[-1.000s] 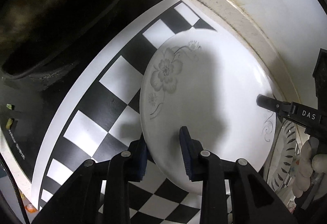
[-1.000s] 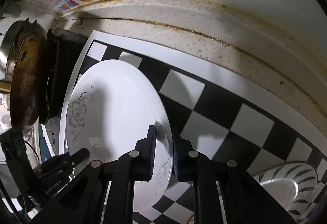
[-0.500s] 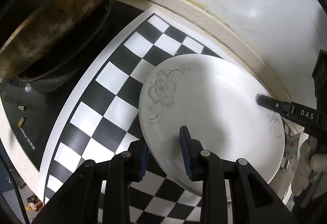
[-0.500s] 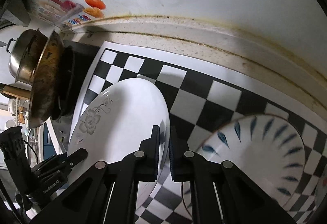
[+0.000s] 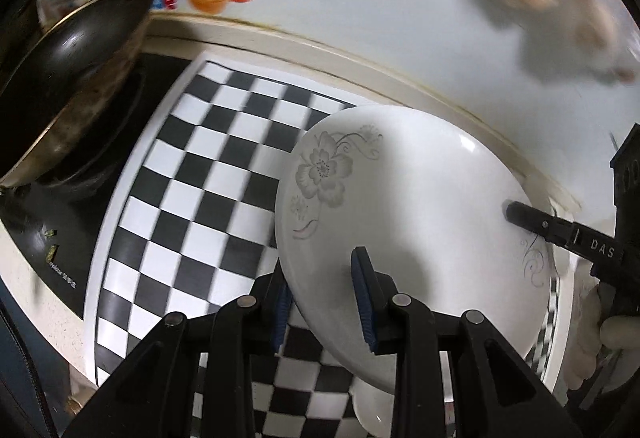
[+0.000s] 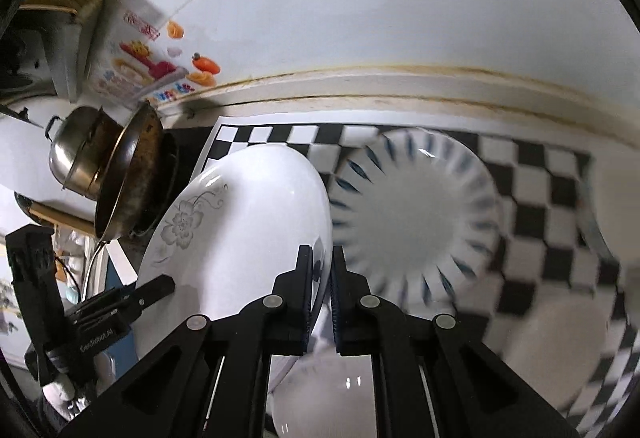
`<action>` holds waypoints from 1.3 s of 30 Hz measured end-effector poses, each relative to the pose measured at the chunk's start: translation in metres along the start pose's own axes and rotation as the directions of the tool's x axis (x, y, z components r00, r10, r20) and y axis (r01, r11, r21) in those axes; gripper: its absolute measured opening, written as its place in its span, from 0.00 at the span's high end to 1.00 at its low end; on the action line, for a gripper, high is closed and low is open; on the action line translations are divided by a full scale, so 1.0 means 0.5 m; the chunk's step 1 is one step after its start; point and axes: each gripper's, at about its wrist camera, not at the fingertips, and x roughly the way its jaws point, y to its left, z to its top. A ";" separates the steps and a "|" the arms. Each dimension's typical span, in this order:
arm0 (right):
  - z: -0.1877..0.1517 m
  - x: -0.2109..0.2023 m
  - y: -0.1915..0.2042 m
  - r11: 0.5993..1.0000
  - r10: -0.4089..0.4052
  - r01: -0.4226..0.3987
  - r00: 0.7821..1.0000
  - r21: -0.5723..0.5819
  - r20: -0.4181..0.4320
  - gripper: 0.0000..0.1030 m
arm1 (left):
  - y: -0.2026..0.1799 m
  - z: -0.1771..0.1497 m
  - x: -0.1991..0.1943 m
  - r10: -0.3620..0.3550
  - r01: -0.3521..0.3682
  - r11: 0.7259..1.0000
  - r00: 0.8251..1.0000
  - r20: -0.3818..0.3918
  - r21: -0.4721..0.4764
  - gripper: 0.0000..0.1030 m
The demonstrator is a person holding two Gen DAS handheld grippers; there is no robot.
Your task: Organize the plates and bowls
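White flowered plate (image 5: 404, 222) has opposite rims pinched between left fingers (image 5: 362, 302) and right fingers (image 6: 306, 290).

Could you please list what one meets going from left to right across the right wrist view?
Left gripper → steel pot → wok → floral plate, pinched by the right gripper → blue-striped plate

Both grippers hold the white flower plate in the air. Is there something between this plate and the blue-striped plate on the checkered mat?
Nothing visible. The white flower plate, gripped at opposite rim edges by the left gripper and right gripper, hangs tilted just left of the blue-striped plate. Only another white dish lies below, nearer the camera.
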 end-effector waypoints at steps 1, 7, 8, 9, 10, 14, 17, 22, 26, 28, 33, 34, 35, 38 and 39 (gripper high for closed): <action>-0.024 -0.023 -0.015 1.000 -0.006 0.006 1.000 0.012 0.010 0.91 | -0.016 -0.011 -0.001 -0.011 0.012 1.000 1.000 -0.009 0.020 0.75; -0.142 -0.097 -0.080 0.997 -0.039 0.037 0.999 0.073 0.027 0.91 | -0.078 -0.063 0.012 -0.037 0.042 0.994 0.998 -0.056 0.098 0.75; -0.162 -0.104 -0.093 0.995 -0.040 0.037 0.999 0.088 0.029 0.91 | -0.089 -0.075 0.018 -0.039 0.047 0.993 0.997 -0.069 0.111 0.75; -0.180 -0.110 -0.103 0.994 -0.042 0.039 0.999 0.100 0.032 0.91 | -0.094 -0.080 0.024 -0.039 0.048 0.992 0.996 -0.078 0.119 0.75; -0.198 -0.116 -0.115 0.993 -0.043 0.039 0.998 0.114 0.033 0.91 | -0.102 -0.089 0.029 -0.038 0.049 0.990 0.995 -0.088 0.129 0.75; -0.265 -0.121 -0.162 0.985 -0.045 0.040 0.999 0.169 0.028 0.91 | -0.134 -0.129 0.059 -0.022 0.048 0.982 0.990 -0.142 0.184 0.75; -0.300 -0.111 -0.189 0.978 -0.048 0.045 0.999 0.203 0.015 0.91 | -0.150 -0.156 0.089 0.000 0.041 0.976 0.983 -0.186 0.216 0.75; -0.349 -0.085 -0.227 0.970 -0.058 0.062 0.998 0.235 -0.026 0.91 | -0.162 -0.184 0.130 0.037 0.023 0.970 0.970 -0.238 0.243 0.74; -0.372 -0.067 -0.239 0.967 -0.046 0.057 0.998 0.249 -0.049 0.91 | -0.159 -0.198 0.144 0.060 0.009 0.967 0.964 -0.259 0.256 0.74; -0.381 -0.059 -0.242 0.967 -0.040 0.053 0.998 0.251 -0.055 0.91 | -0.155 -0.204 0.150 0.067 0.004 0.967 0.961 -0.269 0.255 0.74; -0.397 -0.041 -0.245 0.967 -0.032 0.050 0.997 0.248 -0.075 0.91 | -0.144 -0.220 0.157 0.086 -0.011 0.967 0.954 -0.287 0.253 0.74; -0.397 -0.038 -0.246 0.968 -0.029 0.048 0.996 0.248 -0.079 0.91 | -0.142 -0.225 0.159 0.089 -0.013 0.967 0.953 -0.291 0.253 0.74; -0.396 -0.036 -0.246 0.968 -0.028 0.047 0.996 0.246 -0.082 0.91 | -0.140 -0.229 0.161 0.091 -0.014 0.968 0.950 -0.297 0.251 0.74; -0.399 -0.029 -0.242 0.971 -0.044 0.065 0.995 0.229 -0.093 0.91 | -0.141 -0.239 0.159 0.106 -0.028 0.964 0.952 -0.288 0.263 0.74; -0.400 -0.027 -0.240 0.972 -0.048 0.068 0.994 0.223 -0.095 0.91 | -0.141 -0.240 0.158 0.108 -0.030 0.965 0.952 -0.287 0.262 0.75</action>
